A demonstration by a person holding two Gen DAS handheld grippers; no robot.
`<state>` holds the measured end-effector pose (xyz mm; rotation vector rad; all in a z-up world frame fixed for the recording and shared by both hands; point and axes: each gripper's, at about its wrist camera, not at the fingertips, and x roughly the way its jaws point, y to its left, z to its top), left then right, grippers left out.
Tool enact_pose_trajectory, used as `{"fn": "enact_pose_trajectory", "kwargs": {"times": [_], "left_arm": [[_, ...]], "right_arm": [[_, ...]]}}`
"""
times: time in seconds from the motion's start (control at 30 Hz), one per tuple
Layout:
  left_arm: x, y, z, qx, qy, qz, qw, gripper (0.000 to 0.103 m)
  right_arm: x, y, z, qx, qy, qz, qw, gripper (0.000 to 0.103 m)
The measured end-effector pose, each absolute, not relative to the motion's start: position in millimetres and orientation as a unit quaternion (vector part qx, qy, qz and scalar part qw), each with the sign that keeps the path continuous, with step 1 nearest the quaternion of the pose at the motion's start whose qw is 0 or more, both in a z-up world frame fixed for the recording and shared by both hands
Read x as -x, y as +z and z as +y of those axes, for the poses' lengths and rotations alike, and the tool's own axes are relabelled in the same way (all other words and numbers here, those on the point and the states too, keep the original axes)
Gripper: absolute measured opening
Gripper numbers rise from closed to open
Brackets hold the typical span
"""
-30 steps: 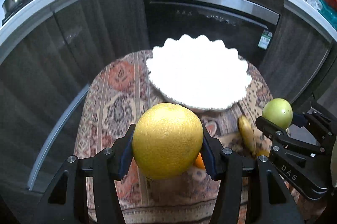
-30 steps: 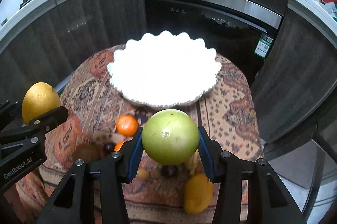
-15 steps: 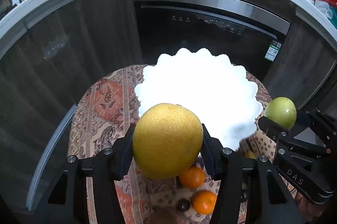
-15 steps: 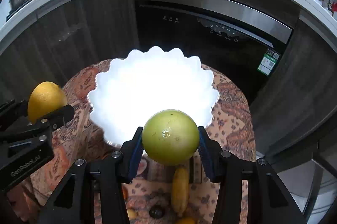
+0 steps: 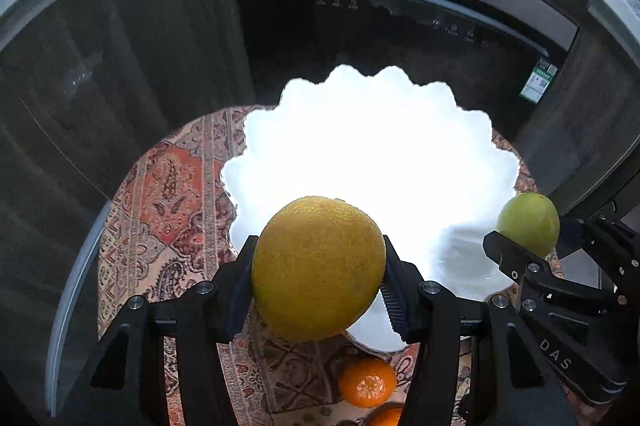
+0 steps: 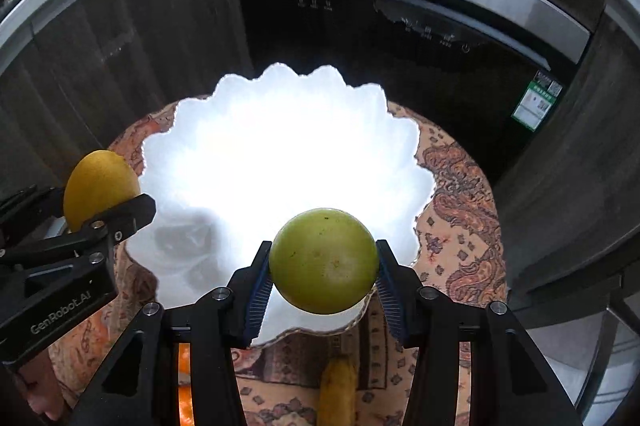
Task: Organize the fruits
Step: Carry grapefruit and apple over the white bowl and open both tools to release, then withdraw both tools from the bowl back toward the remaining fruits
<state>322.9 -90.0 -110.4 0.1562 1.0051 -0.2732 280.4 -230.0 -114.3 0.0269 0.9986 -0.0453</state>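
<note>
My left gripper (image 5: 318, 290) is shut on a large yellow citrus fruit (image 5: 318, 266) and holds it above the near rim of a white scalloped bowl (image 5: 360, 145). My right gripper (image 6: 324, 286) is shut on a green round fruit (image 6: 324, 260) above the same bowl's (image 6: 280, 153) near edge. Each gripper shows in the other's view: the right one with the green fruit (image 5: 528, 222) at the right, the left one with the yellow fruit (image 6: 98, 185) at the left. The bowl's inside is washed out white.
The bowl sits on a small round table with a patterned red cloth (image 5: 168, 193). Two mandarins (image 5: 366, 382) and a banana (image 6: 336, 390) lie on the cloth near me. Dark cabinets and a built-in appliance (image 5: 400, 25) stand behind the table.
Both grippers have moved forward with their fruits, from over the loose fruit on the cloth to over the bowl's near rim. The bowl now looms larger in both views.
</note>
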Motion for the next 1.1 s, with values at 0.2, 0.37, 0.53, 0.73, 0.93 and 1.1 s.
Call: {"fn": "enact_pose_trajectory", "kwargs": {"times": [0.2,0.37,0.53,0.73,0.93,1.1], "left_arm": [[-326,-123,-90,-0.075,-0.125,0.502,0.852,0.057],[-322,-112,-85,-0.085,-0.094,0.478,0.869,0.086],[-319,-102,-80,-0.085,-0.092,0.474,0.872,0.092],[-304,-86,-76,-0.093,-0.092,0.458,0.879,0.097],[-288,-67,-69,-0.096,-0.09,0.441,0.888,0.098],[-272,-56,-67,-0.112,-0.087,0.428,0.892,0.098]], "right_arm": [[-285,-122,-230,-0.017,-0.017,0.486,0.873,0.05],[-283,-119,-231,-0.013,-0.035,0.478,0.877,0.071],[-278,-104,-234,-0.01,-0.056,0.463,0.884,0.08],[-267,-86,-235,-0.011,-0.063,0.448,0.892,0.084],[-250,-68,-230,-0.004,-0.065,0.43,0.901,0.085],[-233,-52,-228,-0.008,-0.063,0.412,0.909,0.085]]}}
